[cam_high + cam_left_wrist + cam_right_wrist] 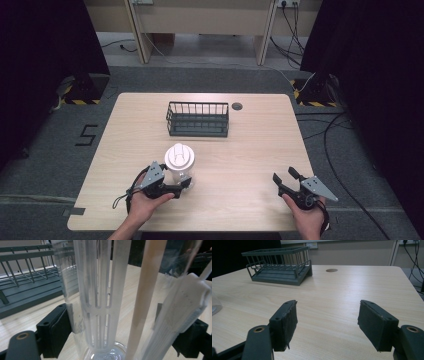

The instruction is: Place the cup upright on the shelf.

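- Left claw (186, 184): held in the person's left hand (145, 202), near the front-left of the light wooden desk (250, 145). Its jaws stand one on each side of the lower body of a clear plastic pitcher with a white lid (179, 163).
- Left gripper view: the clear plastic pitcher (100, 302) stands between the two black jaws; the left jaw lies against its wall. Contact on the right side is hidden behind the pitcher's white handle part, so a firm pinch is probable but I cannot tell for certain.
- Inside the pitcher: a white slotted core (98, 290), upright, reaching down to the base.
- Pitcher position: upright on the desk, front-left of centre, in front of the rack and well apart from it.
- Dark grey wire rack with a solid tray bottom (198, 119): rear centre of the desk. Also seen in the left gripper view (27, 282) and the right gripper view (279, 265).
- Small round dark hole in the desk top (237, 106): just right of the rack.
- Right claw (284, 179): held in the person's right hand (310, 217), front-right of the desk, well apart from the pitcher.
- Right gripper view: jaws of the right claw (327, 322) spread wide, nothing between them, bare desk (352, 290) beyond.
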Tool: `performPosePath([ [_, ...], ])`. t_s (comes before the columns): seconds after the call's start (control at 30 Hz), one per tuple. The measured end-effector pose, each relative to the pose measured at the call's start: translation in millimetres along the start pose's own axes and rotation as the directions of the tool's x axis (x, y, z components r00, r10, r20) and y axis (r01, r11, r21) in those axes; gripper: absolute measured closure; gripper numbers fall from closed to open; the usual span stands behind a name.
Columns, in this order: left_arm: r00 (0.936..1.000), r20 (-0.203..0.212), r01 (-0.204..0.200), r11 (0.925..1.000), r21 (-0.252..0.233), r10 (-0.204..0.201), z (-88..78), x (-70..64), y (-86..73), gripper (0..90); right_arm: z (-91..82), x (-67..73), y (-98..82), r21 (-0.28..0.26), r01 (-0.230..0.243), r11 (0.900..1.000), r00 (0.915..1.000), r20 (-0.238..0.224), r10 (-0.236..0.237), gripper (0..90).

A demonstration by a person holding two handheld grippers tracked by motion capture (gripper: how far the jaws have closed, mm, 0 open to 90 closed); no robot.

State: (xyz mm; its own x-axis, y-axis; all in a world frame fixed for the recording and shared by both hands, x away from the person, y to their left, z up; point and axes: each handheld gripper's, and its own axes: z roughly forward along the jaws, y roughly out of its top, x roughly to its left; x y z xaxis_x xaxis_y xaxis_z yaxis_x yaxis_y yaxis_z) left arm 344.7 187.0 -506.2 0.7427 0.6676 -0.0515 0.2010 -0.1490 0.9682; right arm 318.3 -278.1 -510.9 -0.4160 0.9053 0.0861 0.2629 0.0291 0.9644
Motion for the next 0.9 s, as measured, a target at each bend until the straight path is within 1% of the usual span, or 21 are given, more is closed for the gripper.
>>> performPosePath([
  [0.27,1.0000,0.000,-0.004,1.0000,0.005,0.004,0.2,0.5,1.3,15.0,-0.1,-0.7,0.0,-0.001,-0.001,1.000,1.0000,-0.001,0.001,32.2],
  [0.47,1.0000,-0.004,-0.008,1.0000,-0.002,0.008,-1.2,1.5,4.5,15.1,-0.5,-0.4,0.4,-0.007,-0.001,1.000,1.0000,0.002,0.001,32.2],
  [0.63,0.9994,-0.018,-0.031,0.9994,-0.015,0.031,-2.6,4.1,14.9,15.1,-0.1,-0.4,0.1,-0.006,-0.002,1.000,1.0000,0.002,0.002,32.2],
  [0.7,0.9993,-0.019,-0.033,0.9993,-0.018,0.032,-2.3,4.6,17.1,15.1,0.0,-0.4,0.1,-0.006,-0.002,1.000,1.0000,0.001,0.002,32.2],
  [0.77,0.9991,-0.023,-0.037,0.9988,-0.031,0.036,-0.4,6.1,24.5,15.1,0.1,-0.3,0.2,-0.007,-0.005,1.000,1.0000,0.002,0.005,32.2],
  [0.8,0.9991,-0.023,-0.037,0.9988,-0.031,0.036,-0.4,6.1,24.5,15.2,-0.2,-0.2,0.3,-0.010,-0.005,1.000,1.0000,0.003,0.005,32.3],
  [0.83,0.9988,-0.023,-0.044,0.9984,-0.035,0.043,0.7,7.3,30.1,15.1,-0.7,0.0,0.6,-0.014,-0.006,1.000,1.0000,0.004,0.006,32.4],
  [0.9,0.9983,-0.025,-0.053,0.9978,-0.039,0.052,1.7,8.6,35.4,15.2,-1.4,0.0,1.4,-0.021,-0.003,1.000,1.0000,0.007,0.003,32.4],
])
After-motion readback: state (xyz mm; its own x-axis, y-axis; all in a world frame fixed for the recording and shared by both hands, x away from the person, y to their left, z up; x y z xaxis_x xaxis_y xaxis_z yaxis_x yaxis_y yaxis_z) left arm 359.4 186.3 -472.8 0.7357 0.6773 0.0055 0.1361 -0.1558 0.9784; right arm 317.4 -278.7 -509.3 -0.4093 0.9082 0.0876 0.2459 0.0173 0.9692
